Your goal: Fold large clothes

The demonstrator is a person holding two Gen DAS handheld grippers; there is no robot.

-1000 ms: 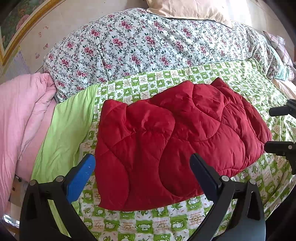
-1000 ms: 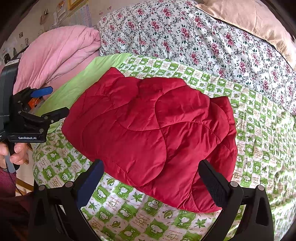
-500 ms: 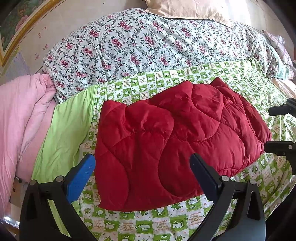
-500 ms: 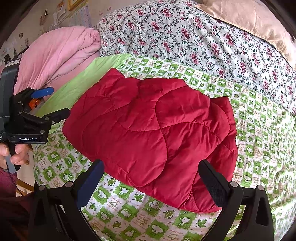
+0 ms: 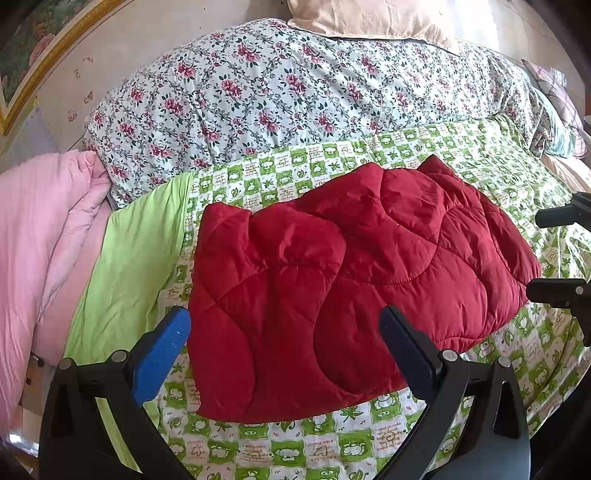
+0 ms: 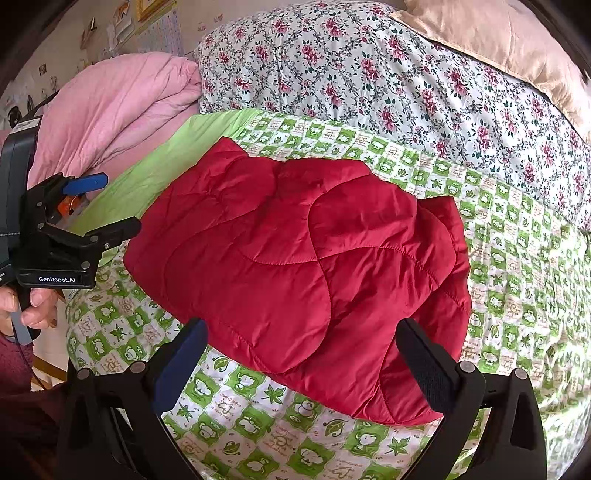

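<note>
A red quilted garment (image 5: 351,284) lies folded into a rough rectangle on the green patterned bedspread (image 5: 406,144); the same garment (image 6: 306,266) fills the middle of the right wrist view. My left gripper (image 5: 284,345) hovers open over its near edge, nothing between the fingers. My right gripper (image 6: 303,350) is open above the garment's front edge, also holding nothing. The left gripper (image 6: 107,206) shows at the left of the right wrist view, held by a hand (image 6: 33,306). The right gripper's fingers (image 5: 557,290) poke in at the right edge of the left wrist view.
A floral duvet (image 5: 295,88) is heaped behind the garment, with a beige pillow (image 5: 369,18) on top. A pink quilt (image 5: 40,236) is bunched at the left, beside a plain green sheet (image 5: 129,266). The bed's front edge is near the grippers.
</note>
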